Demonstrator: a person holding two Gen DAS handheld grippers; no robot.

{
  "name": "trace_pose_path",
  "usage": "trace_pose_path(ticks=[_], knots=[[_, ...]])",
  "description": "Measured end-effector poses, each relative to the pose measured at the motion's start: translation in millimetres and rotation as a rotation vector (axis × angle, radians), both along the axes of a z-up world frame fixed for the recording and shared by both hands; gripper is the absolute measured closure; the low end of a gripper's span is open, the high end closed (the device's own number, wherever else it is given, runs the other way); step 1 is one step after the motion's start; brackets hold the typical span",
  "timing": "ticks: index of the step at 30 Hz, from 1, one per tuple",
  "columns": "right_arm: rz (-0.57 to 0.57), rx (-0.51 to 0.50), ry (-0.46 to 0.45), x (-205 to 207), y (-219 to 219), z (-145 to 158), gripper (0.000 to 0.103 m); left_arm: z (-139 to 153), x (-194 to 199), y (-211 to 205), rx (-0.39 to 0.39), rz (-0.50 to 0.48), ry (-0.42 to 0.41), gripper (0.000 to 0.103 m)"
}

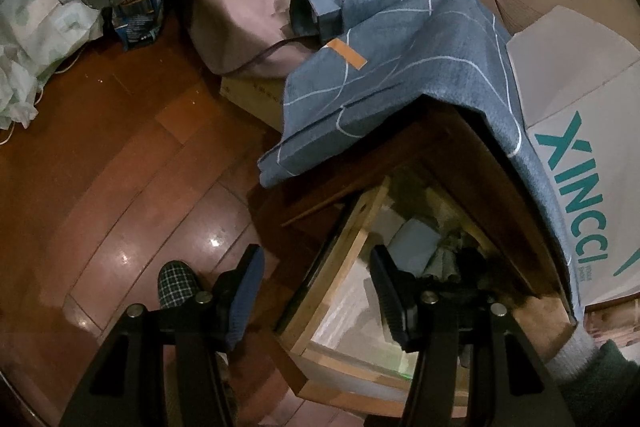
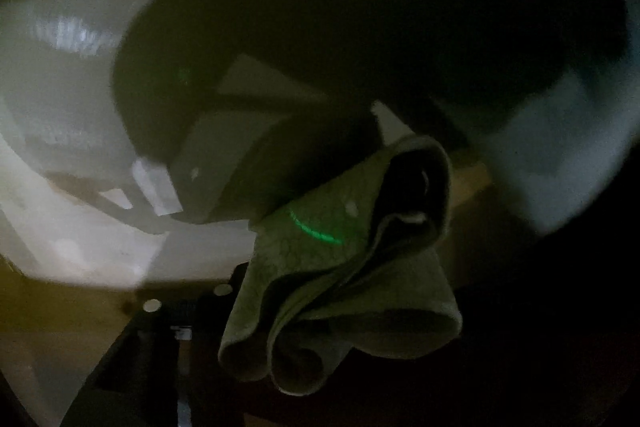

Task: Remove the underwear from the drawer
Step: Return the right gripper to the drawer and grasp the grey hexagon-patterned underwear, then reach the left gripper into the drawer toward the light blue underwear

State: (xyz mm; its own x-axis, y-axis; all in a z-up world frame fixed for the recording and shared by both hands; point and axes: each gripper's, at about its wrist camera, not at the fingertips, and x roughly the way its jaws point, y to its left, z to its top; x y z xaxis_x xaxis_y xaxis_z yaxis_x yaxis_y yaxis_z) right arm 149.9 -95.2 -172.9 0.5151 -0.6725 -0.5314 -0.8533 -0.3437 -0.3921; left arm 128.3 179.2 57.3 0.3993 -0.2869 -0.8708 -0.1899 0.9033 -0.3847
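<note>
Right gripper [image 2: 336, 311] inside open drawer [image 1: 340, 247], clamped on bunched olive underwear [image 2: 340, 267] for lifting out. Left gripper [image 1: 316, 291] half open, empty, parked above drawer front, clear of the lift path.

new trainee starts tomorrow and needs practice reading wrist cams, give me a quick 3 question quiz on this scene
1. True or false: the drawer is pushed fully shut.
2. What is draped over the top of the cabinet? A) a red towel B) a blue cloth with white lines C) a newspaper
3. What colour is the garment bunched up close in the right wrist view?

Key: 1 false, the drawer stands open. 2 B. 3 green.
</note>
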Motion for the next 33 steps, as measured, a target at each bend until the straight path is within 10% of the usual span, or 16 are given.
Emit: trace_pose_path(ticks=[17,33], knots=[[-0.642,0.626,-0.044,4.4,-41.4,88.0,0.074,-3.8,1.7,-32.2,0.163,-0.095,-0.003,0.047],[-1.477,1.194,-0.223,18.4,-195.4,148.1,0.074,-13.3,1.3,-75.3,0.299,-0.226,-0.017,0.047]])
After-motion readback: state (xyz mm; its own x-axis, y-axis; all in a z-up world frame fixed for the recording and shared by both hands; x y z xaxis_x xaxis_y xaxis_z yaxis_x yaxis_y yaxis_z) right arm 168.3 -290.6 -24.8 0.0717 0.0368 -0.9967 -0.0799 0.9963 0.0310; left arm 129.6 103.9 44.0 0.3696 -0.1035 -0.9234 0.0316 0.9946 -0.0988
